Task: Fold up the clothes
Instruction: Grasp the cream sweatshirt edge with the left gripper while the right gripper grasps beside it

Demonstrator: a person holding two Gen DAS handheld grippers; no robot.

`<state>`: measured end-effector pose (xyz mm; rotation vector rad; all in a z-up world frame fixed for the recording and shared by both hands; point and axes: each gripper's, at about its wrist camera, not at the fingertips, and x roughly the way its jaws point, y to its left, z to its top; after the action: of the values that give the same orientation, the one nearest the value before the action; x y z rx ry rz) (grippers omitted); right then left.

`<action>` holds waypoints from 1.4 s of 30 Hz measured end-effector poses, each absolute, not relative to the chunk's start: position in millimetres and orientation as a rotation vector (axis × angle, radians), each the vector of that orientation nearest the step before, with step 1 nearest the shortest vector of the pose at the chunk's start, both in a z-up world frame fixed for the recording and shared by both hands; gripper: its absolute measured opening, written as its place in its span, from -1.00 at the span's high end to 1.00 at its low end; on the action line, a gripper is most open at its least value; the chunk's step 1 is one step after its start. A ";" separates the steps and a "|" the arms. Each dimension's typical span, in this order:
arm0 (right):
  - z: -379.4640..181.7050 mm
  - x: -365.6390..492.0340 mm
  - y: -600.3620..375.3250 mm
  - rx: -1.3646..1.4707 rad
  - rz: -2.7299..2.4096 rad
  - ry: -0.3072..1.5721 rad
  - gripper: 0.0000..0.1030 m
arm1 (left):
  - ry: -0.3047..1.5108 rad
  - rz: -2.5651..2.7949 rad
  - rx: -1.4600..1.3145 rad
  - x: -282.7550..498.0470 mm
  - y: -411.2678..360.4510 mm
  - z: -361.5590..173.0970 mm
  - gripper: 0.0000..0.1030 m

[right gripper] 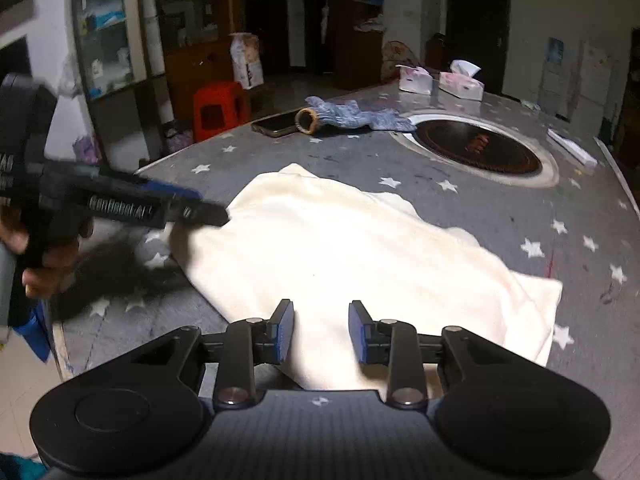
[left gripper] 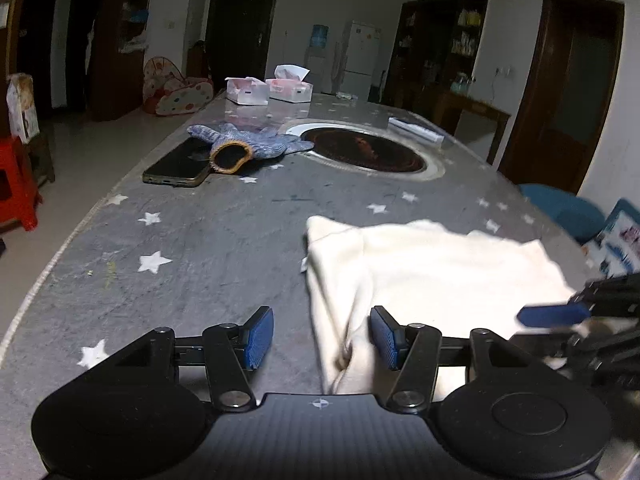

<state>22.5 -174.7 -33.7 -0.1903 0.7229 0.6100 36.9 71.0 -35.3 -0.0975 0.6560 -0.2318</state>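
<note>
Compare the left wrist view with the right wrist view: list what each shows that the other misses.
Only the left wrist view shows the blue cushion beyond the table's far edge and the left gripper with its jaws apart at the cloth's edge. Only the right wrist view shows the person's hand on the left gripper's handle and the right gripper open over the cloth. Both show the cream cloth, the phone, the knit glove, the tissue boxes and the star-patterned table.
</note>
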 end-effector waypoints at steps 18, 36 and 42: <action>-18.5 3.3 -74.8 -0.499 0.801 0.607 0.25 | 0.661 -0.181 -0.300 33.8 123.5 -18.3 -0.56; -29.1 1.6 -46.1 -0.605 0.767 0.560 0.69 | 0.727 -0.266 -0.519 52.3 123.2 -24.2 -0.73; -12.8 7.6 -63.1 -0.508 0.760 0.540 0.75 | 0.767 -0.289 -0.629 64.0 118.8 -27.5 -0.73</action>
<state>7.6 -63.1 -12.8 -0.5083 0.5402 0.7596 64.0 118.8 -27.5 -0.6293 0.7671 -0.2887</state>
